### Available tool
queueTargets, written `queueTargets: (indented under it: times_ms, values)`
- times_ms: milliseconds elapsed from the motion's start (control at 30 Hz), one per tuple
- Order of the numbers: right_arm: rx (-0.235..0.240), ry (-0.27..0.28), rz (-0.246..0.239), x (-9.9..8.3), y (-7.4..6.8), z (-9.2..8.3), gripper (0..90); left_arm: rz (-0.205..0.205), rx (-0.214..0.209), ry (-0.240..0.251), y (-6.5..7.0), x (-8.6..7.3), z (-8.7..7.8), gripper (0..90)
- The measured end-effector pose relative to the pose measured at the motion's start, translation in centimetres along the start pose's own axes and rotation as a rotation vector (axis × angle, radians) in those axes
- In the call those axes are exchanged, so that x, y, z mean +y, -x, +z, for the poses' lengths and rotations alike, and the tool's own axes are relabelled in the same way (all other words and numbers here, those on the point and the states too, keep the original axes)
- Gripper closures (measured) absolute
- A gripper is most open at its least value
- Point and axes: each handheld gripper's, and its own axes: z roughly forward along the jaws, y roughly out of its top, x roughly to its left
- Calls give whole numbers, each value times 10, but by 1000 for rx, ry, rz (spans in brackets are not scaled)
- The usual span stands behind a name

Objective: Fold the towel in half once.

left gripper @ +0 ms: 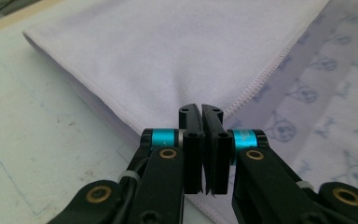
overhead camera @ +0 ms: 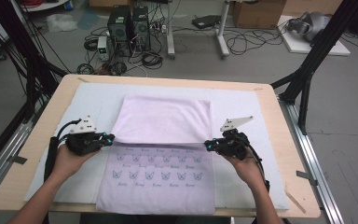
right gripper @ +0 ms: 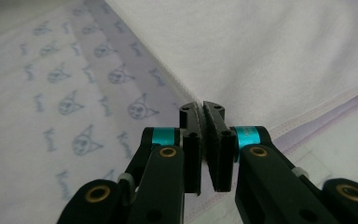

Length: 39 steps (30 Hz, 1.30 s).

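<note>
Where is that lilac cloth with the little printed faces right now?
In the high view the cloth lies mid-table on a pale mat, its far half folded toward the person, between the left gripper and right gripper, each pinching a folded corner.

- Tabletop [overhead camera: 46,140]: light wood, rounded corners, pale blue-white mat [overhead camera: 93,100] over most of it.
- Floor [overhead camera: 345,116]: grey, smooth, evenly lit with no hard shadows.
- Black frame struts [overhead camera: 317,51] rise at both sides; metal rail [overhead camera: 317,158] runs along the right edge of the tabletop.
- Behind: two black PC towers [overhead camera: 129,25] on the floor, tangled black cables [overhead camera: 242,42] around them.
- White desk legs [overhead camera: 221,28] stand further back, cardboard box [overhead camera: 256,13] beside them.
- Far right: white board [overhead camera: 317,44] with grey gear on it.
</note>
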Motion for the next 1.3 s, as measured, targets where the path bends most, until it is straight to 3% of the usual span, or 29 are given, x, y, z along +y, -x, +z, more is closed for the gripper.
queueTargets:
  times_ms: [167, 367, 433, 467, 567, 700, 1067, 1200, 1300]
  values:
    - [13, 17, -49, 0, -21, -20, 860, 39, -26, 14, 20, -4, -26, 867]
    - [51, -17, -96, -19, -57, -31, 850, 66, -61, -1, 47, -21, -48, 864]
    - [80, -17, -92, -27, -64, -33, 700, 47, -65, -9, 53, -29, -50, 777]
    - [90, -22, -85, -30, -65, -34, 679, 44, -53, -14, 54, -31, -50, 665]
    - [87, -6, -74, -34, -61, -36, 628, 37, -63, -20, 54, -37, -49, 622]
    - [61, -20, -63, -36, -58, -28, 628, 36, -69, -34, 55, -43, -37, 628]
    - [59, -147, -102, -48, -55, 29, 629, 37, -86, -111, 48, -52, -2, 671]
    - [69, -144, -94, -47, -53, 33, 653, 49, -100, -143, 49, -52, 6, 695]
    - [60, -152, -105, -46, -53, 34, 695, 40, -107, -138, 48, -53, 10, 713]
